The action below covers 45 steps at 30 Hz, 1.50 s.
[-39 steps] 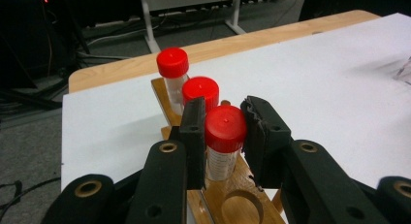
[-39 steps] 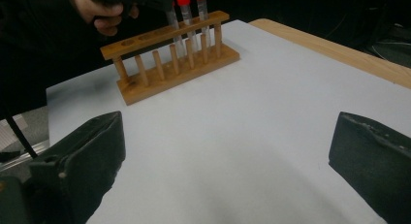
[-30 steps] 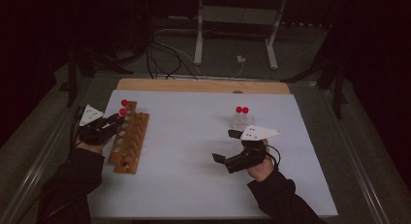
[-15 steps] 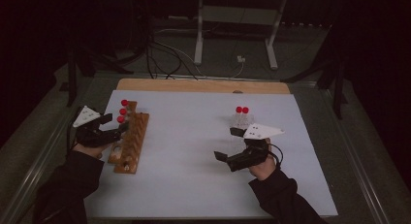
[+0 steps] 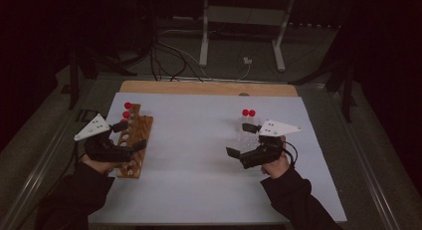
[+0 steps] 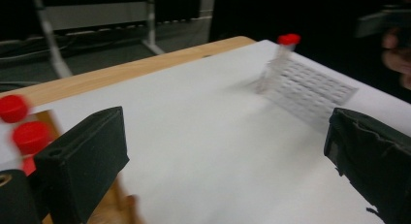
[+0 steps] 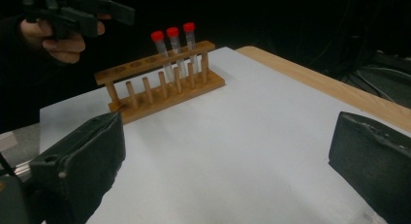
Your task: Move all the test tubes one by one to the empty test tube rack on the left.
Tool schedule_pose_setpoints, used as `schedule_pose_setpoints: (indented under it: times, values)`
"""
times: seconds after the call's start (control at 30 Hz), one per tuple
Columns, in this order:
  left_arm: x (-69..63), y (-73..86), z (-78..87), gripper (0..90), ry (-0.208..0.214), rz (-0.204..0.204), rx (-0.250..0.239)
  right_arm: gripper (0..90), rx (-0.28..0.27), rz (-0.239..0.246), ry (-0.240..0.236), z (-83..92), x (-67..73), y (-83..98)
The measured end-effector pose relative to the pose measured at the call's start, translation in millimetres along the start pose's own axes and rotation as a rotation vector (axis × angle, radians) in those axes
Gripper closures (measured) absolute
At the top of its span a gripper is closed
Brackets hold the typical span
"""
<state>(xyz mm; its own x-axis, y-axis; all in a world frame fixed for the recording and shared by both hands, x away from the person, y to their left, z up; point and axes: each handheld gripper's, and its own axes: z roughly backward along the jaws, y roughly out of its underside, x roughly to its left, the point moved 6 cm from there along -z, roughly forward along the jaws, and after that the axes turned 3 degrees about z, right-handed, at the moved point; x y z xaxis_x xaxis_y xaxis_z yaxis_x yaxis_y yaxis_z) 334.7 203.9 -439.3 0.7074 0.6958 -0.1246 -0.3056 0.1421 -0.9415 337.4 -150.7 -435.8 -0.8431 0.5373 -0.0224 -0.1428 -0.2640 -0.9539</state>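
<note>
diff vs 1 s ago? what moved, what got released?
The left gripper let go: its jaws were shut at the red-capped tubes in the wooden rack and have just been opening, now wide with nothing between them. It drew back toward the person along the rack. Three tubes stand in the rack. Unchanged: right gripper, open; clear rack with its tubes.

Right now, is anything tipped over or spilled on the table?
No, nothing stands out. Three red-capped tubes stand upright in the wooden rack, two more tubes stand near the right gripper, and the white table shows no spill.
</note>
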Motion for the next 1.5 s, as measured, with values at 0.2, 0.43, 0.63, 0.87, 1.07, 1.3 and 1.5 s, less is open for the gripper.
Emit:
schedule_pose_setpoints:
  times: [0.2,0.43,0.63,0.87,1.07,1.3,1.5]
  values:
    - [-19.5,7.2,-10.7,2.6,0.059,-0.014,0.021,0.0,0.016,0.006,0.025,3.6,-12.3,-3.5]
    - [-38.4,15.4,-21.5,2.6,0.122,-0.035,0.05,0.0,0.013,0.016,0.098,9.5,-33.2,-4.9]
    - [-48.2,19.7,-28.3,2.6,0.162,-0.043,0.062,0.0,0.022,0.01,0.148,14.1,-52.1,-2.5]
    - [-54.1,22.4,-33.0,4.5,0.174,-0.05,0.069,0.0,0.033,-0.018,0.207,18.2,-74.6,4.6]
    - [-57.9,25.1,-36.6,4.5,0.191,-0.056,0.08,0.0,0.058,-0.041,0.253,19.2,-90.8,15.8]
    - [-59.2,26.3,-37.3,4.5,0.184,-0.066,0.078,0.7,0.112,-0.066,0.288,17.1,-104.8,34.7]
    - [-59.8,27.3,-37.8,4.5,0.186,-0.071,0.082,10.5,0.144,-0.097,0.305,14.5,-112.2,46.9]
